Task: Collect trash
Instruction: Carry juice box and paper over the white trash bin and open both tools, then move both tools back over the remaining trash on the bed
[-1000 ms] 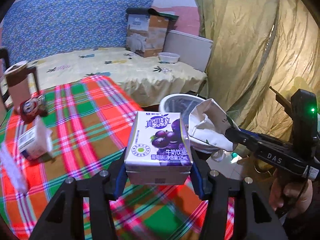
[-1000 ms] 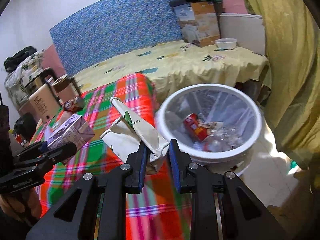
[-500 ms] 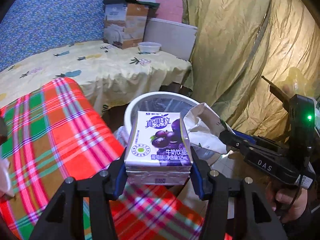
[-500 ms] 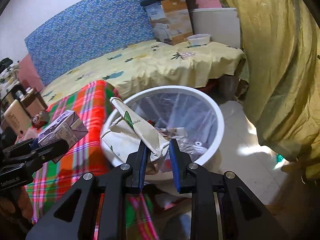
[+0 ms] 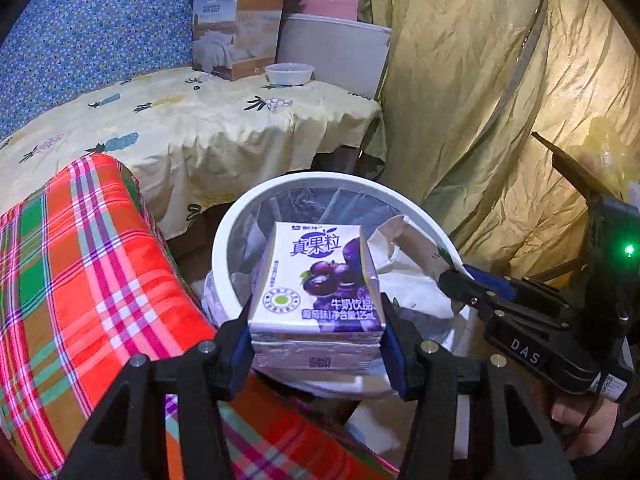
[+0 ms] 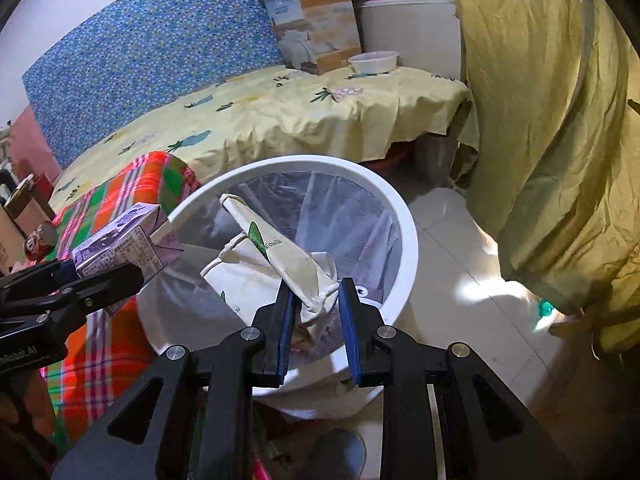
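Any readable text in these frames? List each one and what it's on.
"真果粒": purple milk carton, front top.
"牛奶饮品": same carton, lower front; the small line under it is too blurred to trust.
"DAS": body of the right gripper.
Green print on the crumpled paper bag: unreadable.
Cardboard box label: too small.

Beside the bin (image 6: 404, 216), smooth white plastic lined with thin clear film, the printed paper carton (image 5: 320, 284) is showing a slight gloss. Over it the crumpled paper bag (image 6: 292, 264) is looking matt. Left of the bin, fuzzy plaid cloth (image 5: 80, 264) is lying.
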`<act>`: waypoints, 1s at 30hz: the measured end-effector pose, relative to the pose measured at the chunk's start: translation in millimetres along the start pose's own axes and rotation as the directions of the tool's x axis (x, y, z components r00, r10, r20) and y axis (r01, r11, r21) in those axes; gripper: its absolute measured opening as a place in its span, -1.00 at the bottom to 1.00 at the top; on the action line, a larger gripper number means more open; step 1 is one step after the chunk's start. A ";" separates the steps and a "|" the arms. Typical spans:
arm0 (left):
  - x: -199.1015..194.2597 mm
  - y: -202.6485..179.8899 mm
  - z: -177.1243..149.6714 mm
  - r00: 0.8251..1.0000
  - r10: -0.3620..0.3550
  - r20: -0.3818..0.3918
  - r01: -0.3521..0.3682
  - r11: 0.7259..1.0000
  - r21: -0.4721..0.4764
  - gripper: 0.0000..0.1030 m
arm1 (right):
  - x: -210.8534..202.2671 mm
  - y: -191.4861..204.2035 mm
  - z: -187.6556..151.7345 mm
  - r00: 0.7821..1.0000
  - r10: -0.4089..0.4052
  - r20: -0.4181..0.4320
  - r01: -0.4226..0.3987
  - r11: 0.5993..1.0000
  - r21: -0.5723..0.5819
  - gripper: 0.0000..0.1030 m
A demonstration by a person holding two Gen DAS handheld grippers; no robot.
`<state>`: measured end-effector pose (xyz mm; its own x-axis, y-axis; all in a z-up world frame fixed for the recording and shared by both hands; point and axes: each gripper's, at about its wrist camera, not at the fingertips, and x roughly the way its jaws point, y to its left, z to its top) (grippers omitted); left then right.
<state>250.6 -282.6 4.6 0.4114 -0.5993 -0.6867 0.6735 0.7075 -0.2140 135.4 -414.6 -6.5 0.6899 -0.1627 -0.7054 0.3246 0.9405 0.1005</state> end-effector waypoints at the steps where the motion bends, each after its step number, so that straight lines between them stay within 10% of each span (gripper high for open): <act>1: 2.4 -0.4 1.1 1.000 0.003 -0.004 -0.003 1.000 0.001 0.11 | 1.1 0.0 1.3 1.000 -0.001 0.000 0.001 1.000 0.005 -0.51; 30: -110.8 19.8 -41.9 0.982 0.124 0.144 -0.114 0.990 -0.078 0.34 | -65.2 53.0 -12.4 0.989 0.117 0.091 -0.112 0.992 -0.050 -0.37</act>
<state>192.7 -186.5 47.3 0.5761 -0.5542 -0.6008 0.5724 0.7983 -0.1875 99.6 -350.4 36.1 0.7792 -0.0784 -0.6218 0.2120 0.9667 0.1437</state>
